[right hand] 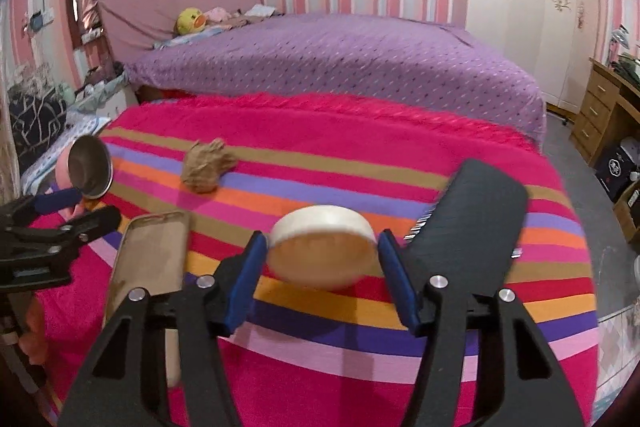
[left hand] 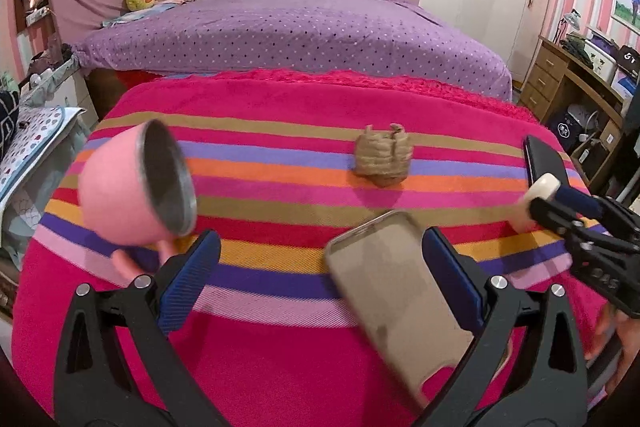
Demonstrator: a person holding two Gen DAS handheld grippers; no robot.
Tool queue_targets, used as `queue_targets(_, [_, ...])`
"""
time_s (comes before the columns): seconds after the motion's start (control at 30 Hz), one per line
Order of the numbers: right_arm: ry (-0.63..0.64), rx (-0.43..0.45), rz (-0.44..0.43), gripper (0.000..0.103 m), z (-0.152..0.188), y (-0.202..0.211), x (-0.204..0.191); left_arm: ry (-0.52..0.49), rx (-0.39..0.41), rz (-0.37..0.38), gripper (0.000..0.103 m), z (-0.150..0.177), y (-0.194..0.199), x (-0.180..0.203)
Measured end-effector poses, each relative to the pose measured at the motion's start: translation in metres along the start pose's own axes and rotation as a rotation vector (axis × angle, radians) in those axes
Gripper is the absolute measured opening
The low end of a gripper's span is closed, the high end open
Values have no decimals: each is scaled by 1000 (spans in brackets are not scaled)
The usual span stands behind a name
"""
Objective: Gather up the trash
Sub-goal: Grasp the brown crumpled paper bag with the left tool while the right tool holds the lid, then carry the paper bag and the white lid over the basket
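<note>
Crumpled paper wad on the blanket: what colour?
Brown, kraft-like; the crumpled paper wad shows best in the left wrist view.

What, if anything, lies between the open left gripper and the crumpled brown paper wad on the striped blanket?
Nothing visible blocks it. From the left gripper, bare striped blanket runs to the crumpled brown paper wad. The beige phone case lies against its right finger, and the pink metal-lined cup sits off left.
</note>
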State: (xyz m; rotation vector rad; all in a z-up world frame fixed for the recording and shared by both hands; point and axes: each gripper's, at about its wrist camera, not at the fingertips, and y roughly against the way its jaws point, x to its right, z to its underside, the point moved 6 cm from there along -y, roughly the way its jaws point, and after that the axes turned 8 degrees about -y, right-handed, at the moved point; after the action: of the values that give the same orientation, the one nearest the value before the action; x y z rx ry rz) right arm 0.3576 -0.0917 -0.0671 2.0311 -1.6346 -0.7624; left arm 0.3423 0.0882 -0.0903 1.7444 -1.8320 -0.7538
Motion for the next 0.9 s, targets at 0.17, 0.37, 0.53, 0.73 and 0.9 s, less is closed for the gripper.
queue_targets(0.17, [-57, 22, 15, 27, -8, 16, 39, -6, 6, 22, 97, -23, -19, 16])
queue_targets(0.37, [-66, 17, 49, 29, -2, 20, 65, -49, -36, 38, 91, -41, -50, 36])
queue_targets(0.53, [-69, 34, 78, 58, 2, 26, 74, -72, -82, 49, 62, -47, -71, 45])
queue_targets(0.73, [-34, 53, 59, 85, 5, 26, 58, -70, -82, 64, 41, -42, -71, 44])
queue_targets(0.9, [43, 14, 64, 86, 14, 11, 34, -57, -61, 61, 41, -35, -51, 39])
